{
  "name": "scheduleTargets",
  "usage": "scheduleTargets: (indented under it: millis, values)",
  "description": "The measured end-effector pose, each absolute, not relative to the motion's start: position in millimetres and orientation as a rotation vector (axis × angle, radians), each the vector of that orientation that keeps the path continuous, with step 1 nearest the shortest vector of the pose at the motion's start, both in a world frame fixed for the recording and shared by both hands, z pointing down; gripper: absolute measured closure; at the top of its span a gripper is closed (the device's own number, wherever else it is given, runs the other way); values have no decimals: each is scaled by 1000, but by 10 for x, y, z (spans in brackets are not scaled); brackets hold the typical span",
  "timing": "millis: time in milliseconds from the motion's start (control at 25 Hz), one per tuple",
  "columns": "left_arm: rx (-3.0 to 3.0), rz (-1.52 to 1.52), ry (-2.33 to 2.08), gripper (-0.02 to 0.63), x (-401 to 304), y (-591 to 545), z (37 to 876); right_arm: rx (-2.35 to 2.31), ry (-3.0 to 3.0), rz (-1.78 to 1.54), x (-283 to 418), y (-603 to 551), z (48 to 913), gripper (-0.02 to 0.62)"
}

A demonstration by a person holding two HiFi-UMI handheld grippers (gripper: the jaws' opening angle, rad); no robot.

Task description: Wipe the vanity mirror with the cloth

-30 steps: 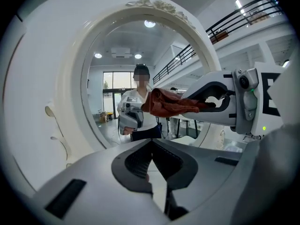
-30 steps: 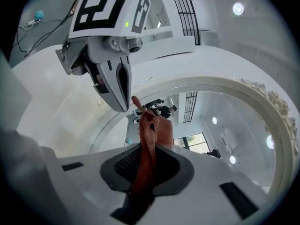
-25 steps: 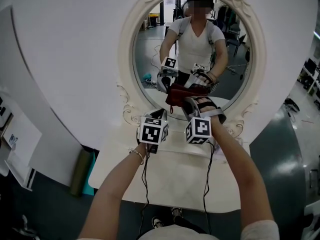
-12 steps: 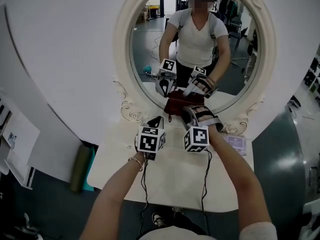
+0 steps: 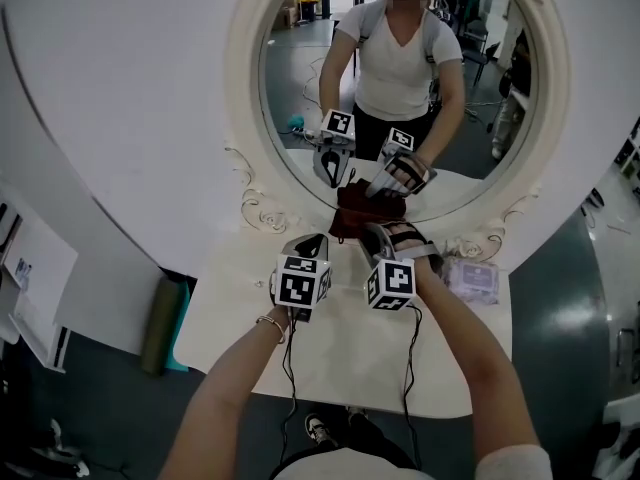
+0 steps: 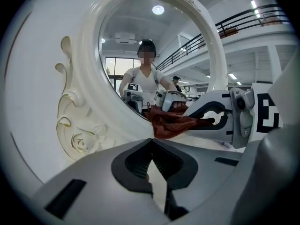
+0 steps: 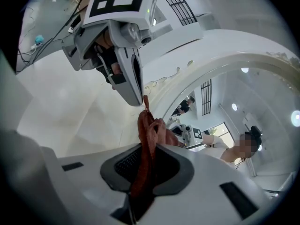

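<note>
The oval vanity mirror [image 5: 300, 98] in its ornate white frame [image 5: 245, 118] stands at the back of a white table [image 5: 340, 358]. My right gripper [image 5: 376, 230] is shut on a dark red cloth [image 5: 352, 216], which bunches against the mirror's lower rim. In the right gripper view the cloth [image 7: 147, 135] runs up out of the right gripper [image 7: 149, 150]. My left gripper [image 5: 311, 241] hovers just to the left, shut and empty. The left gripper view shows the left gripper [image 6: 151, 146] pointing at the frame, with the cloth [image 6: 171, 123] to its right.
A purple packet [image 5: 470, 280] lies on the table at the right, near the frame's foot. A dark green roll [image 5: 160, 323] stands on the floor left of the table. White boards lean at the far left. The person's reflection fills the glass.
Both grippers and the cloth have slid a little down the glass to the mirror's lower rim. The head view has shifted, and the purple packet now shows.
</note>
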State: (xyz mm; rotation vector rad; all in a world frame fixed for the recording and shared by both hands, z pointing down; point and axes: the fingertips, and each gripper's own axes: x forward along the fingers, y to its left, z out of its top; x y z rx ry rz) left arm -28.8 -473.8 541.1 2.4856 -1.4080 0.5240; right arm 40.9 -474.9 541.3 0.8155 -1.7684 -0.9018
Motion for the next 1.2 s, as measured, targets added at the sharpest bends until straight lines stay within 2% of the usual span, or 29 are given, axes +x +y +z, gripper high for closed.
scheduleTargets:
  millis: [560, 1200]
  values:
    - [2507, 479, -1475, 595, -368, -4738, 5077, 915, -1822, -859, 494, -4724, 5003, 532]
    - [2687, 219, -1543, 595, 104, -4857, 3311, 1104, -1622, -1174, 1051, -4487, 2947, 532]
